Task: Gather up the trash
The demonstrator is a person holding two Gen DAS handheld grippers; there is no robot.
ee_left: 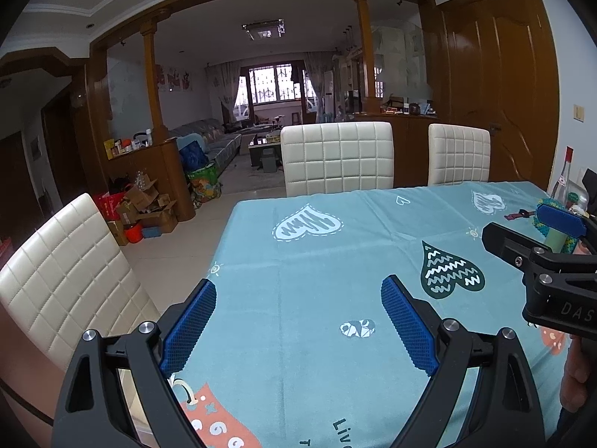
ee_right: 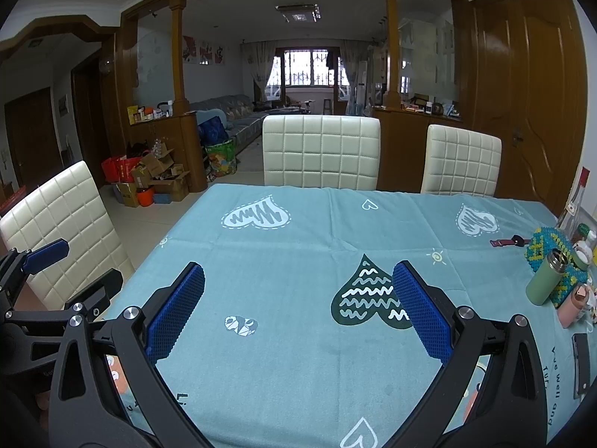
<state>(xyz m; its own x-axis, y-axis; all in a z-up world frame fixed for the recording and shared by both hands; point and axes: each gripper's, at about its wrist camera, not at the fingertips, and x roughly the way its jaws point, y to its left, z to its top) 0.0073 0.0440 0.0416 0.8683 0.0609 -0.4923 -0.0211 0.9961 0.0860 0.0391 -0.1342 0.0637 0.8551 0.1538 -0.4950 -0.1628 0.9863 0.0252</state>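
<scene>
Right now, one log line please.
left gripper: open, empty | right gripper: open, empty | tablecloth: no trash seen | green flask: upright, right edge

Home dining area: table with heart-print cloth [ee_right: 298, 231], quilted white chairs [ee_right: 321, 151], sofa [ee_right: 238, 117] in lounge beyond.

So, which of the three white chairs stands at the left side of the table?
The chair nearest the left hand-held gripper, seen at an angle; the other two chairs stand along the far edge, facing us.
</scene>
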